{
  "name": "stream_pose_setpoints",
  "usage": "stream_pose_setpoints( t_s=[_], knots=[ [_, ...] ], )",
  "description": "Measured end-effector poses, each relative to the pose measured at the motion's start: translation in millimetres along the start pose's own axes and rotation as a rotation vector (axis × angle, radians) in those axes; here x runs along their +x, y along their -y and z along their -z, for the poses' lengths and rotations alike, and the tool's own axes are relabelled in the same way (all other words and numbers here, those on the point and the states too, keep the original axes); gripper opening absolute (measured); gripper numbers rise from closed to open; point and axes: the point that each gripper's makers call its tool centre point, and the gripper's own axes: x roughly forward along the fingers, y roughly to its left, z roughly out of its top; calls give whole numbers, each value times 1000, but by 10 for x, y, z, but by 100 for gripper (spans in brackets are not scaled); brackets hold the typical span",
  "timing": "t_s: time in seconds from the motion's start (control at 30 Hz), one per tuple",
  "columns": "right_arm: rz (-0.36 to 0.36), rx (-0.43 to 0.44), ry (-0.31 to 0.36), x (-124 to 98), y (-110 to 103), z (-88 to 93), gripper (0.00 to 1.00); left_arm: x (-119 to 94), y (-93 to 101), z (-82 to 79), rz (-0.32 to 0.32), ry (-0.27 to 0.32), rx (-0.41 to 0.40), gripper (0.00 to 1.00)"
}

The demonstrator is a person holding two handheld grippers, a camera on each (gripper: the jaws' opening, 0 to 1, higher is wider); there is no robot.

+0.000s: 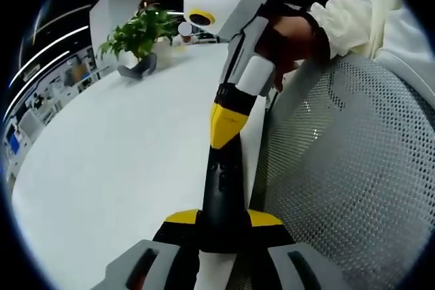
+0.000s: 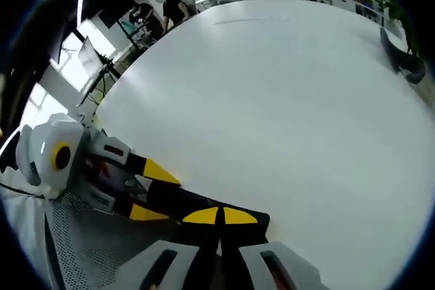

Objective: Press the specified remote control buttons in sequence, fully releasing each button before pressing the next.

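Remote [image 1: 221, 188] pinched between jaws of left gripper [image 1: 223, 219], black body sticking fwd along the jaws, held over the near edge of white table [image 1: 122, 168]. Right gripper [image 1: 219, 142] coming in from top of left gripper view, jaws pressed together into one yellow wedge, tip down on far end of remote; looks like contact, which button can't be read. Gloved hand [image 1: 292, 35] on its grip, white sleeve [image 1: 353, 11] behind. Left gripper view also gives grey mesh chair [image 1: 353, 168] at right, potted plant [image 1: 139, 32] at far side of table w/ dark curved object [image 1: 136, 69] at its base. In right gripper view: own jaws [image 2: 221, 216] closed, yellow tips side by side w/ thin seam, sitting right at end of remote [image 2: 187, 202]. Left gripper [image 2: 153, 191] enters from left, yellow tips either side of black body, clamped. Same view adds wide bare tabletop [image 2: 272, 100], mesh chair [image 2: 88, 249] bottom left, people standing in bkgd at desks [image 2: 153, 11], dark curved object [image 2: 401, 59] near right edge.
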Motion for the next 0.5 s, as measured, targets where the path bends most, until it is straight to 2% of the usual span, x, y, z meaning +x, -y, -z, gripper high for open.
stream_pose_setpoints(
  t_s=[0.5],
  knots=[
    [-13, -3, -4, 24, -29, 4, 0, 2, -1, -2, 0, 3, -2, 24]
  ],
)
